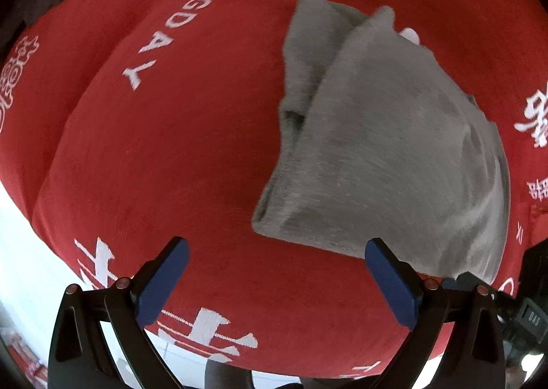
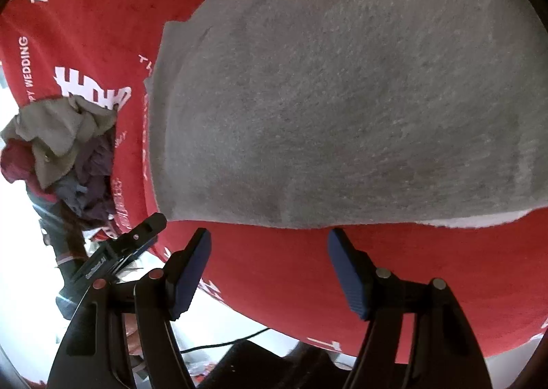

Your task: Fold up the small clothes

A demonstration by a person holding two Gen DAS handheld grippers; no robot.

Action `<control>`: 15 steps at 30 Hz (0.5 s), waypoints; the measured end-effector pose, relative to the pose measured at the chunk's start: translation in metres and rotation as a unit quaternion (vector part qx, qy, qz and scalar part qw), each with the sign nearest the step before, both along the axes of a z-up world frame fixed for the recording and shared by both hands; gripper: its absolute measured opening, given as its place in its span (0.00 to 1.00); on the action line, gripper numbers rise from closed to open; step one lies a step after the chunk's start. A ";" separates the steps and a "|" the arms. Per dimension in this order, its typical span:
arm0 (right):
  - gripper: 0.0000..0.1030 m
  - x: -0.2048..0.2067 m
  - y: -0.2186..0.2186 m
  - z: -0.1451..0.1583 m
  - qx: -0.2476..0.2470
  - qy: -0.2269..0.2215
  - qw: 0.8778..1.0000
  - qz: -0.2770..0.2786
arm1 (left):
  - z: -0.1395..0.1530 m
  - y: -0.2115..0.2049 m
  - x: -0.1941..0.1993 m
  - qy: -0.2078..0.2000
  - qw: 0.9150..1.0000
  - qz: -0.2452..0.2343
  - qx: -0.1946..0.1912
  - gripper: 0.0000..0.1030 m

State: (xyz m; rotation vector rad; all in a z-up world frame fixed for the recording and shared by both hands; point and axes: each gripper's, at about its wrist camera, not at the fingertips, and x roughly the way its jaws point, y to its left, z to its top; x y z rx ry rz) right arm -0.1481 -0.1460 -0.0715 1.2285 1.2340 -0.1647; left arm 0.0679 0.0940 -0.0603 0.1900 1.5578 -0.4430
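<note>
Grey garment (image 2: 342, 97) lies part-folded on the red-covered surface (image 1: 171, 149). Left gripper (image 1: 277, 272) and right gripper (image 2: 270, 265) both wide open, empty. Next, probably: grab near edge, fold over.

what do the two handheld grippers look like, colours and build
Both match. The left gripper and the right gripper each have two black plastic linkage arms studded with small round pivot pins, ending in flat dark-blue rectangular pads. The right gripper's pads show fine ribbing. Seen from the right wrist view, the left gripper's black body bears small white lettering, too small to read. No sleeves show.
</note>
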 end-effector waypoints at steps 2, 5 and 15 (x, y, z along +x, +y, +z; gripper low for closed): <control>0.72 0.001 0.002 -0.003 0.011 -0.007 1.000 -0.005 | -0.003 0.001 0.001 0.001 1.000 0.001 0.006 1.00; 0.72 0.002 0.006 -0.008 0.026 -0.011 1.000 -0.014 | -0.008 -0.003 0.001 0.003 1.000 -0.003 0.016 1.00; 0.72 -0.001 0.009 -0.017 0.049 -0.033 0.997 -0.050 | -0.020 -0.024 -0.007 0.011 0.999 -0.018 0.032 1.00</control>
